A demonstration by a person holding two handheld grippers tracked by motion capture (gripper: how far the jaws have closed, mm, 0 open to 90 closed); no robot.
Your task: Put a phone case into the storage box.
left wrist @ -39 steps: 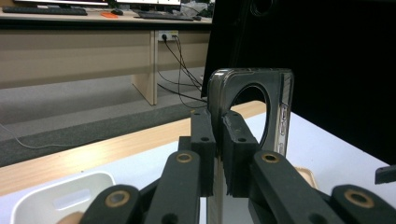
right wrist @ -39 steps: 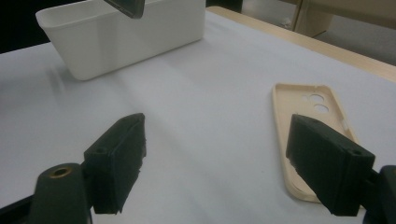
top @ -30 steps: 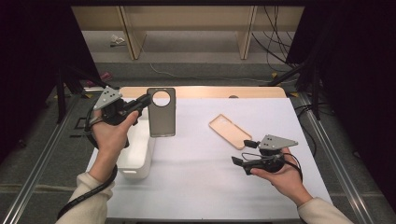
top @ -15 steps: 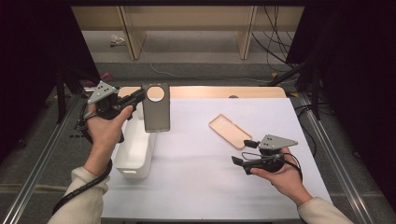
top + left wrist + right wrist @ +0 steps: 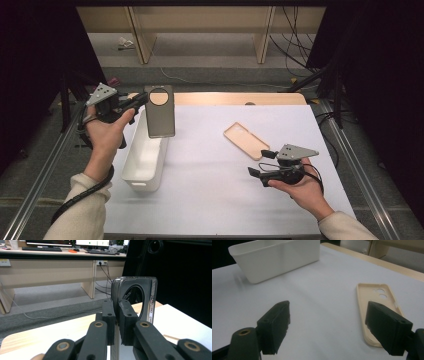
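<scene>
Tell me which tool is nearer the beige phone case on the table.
Right. The right tool hovers open just beside the beige phone case, not touching. The left tool is across the table, above the white bin, clamping a dark case.

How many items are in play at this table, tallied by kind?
Phone cases: 2, a dark phone case and a beige phone case
White bin: 1
Total: 3

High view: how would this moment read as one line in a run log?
left gripper: shut on grey phone case, above white bin | right gripper: open, beside beige phone case | step: binning
</scene>
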